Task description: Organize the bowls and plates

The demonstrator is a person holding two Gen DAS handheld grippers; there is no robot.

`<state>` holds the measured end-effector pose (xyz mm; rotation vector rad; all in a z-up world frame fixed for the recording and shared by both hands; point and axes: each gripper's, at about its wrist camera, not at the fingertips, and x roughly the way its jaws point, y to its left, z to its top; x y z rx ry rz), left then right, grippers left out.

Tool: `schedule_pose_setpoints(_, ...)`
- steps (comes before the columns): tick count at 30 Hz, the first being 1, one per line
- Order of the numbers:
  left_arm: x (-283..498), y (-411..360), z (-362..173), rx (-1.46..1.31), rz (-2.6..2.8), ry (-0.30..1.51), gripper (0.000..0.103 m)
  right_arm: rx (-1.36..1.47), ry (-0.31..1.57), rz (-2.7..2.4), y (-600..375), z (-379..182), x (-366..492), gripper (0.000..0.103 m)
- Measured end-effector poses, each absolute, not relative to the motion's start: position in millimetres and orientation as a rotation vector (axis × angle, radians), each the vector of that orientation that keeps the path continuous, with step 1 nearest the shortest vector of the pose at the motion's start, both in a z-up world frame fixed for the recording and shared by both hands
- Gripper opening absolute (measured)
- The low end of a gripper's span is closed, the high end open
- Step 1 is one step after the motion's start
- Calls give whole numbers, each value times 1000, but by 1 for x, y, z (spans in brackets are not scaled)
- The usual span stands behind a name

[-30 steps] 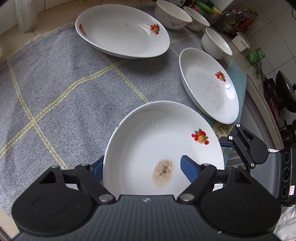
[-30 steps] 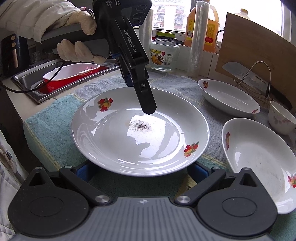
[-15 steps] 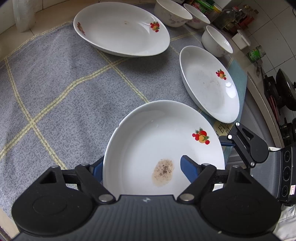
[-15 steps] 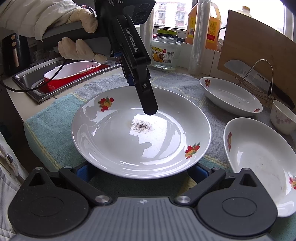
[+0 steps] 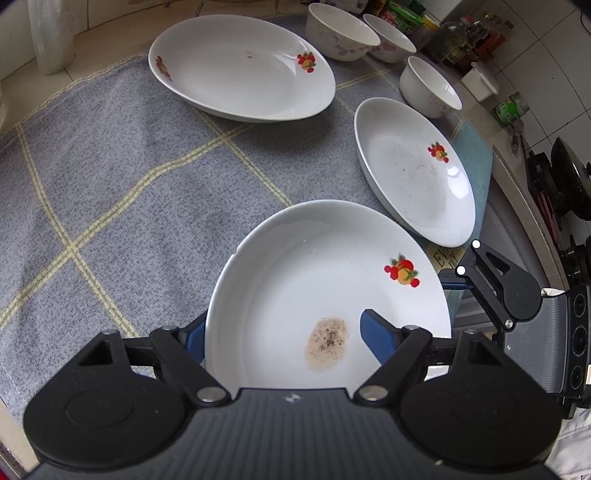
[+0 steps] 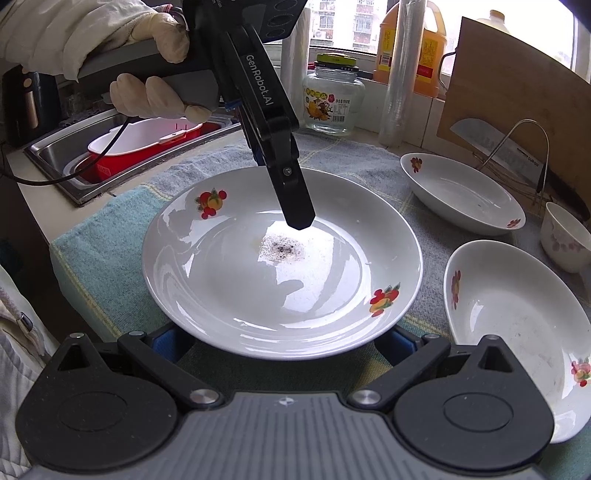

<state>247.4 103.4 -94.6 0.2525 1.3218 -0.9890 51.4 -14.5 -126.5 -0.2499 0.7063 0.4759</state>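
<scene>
Your left gripper (image 5: 288, 328) straddles the rim of the stained plate (image 5: 325, 280): one blue finger (image 5: 376, 332) lies inside the dish beside the brown, peppery stain (image 5: 327, 343), the other sits outside, under the rim. Whether the pads actually press on the rim, you cannot tell from either view. From your right wrist, that gripper comes down steeply from your gloved hand (image 6: 147, 85), its dark finger (image 6: 295, 206) ending just above the stain.

Your right gripper (image 6: 284, 341) has its fingers spread wide apart, low at the plate's near edge, one blue pad on each side beneath the rim and not closed on it.

The plate sits on the grey checked cloth (image 5: 110, 177) on the tabletop, near its front edge. Beside it lies a second plate (image 5: 413, 173) with a fruit motif, and farther back a third plate (image 5: 240, 66). Three small bowls (image 5: 340, 35) stand behind those. A sink (image 6: 48, 155) holding a red and white basin (image 6: 140, 136) is beyond the cloth, with a glass jar (image 6: 332, 96) near the window
</scene>
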Motion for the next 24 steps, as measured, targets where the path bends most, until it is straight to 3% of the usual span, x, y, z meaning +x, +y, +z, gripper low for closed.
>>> schedule_pose_setpoints(24, 268, 162, -75, 142, -890, 1242, 81, -321, 694, 575, 17, -111, 94, 103)
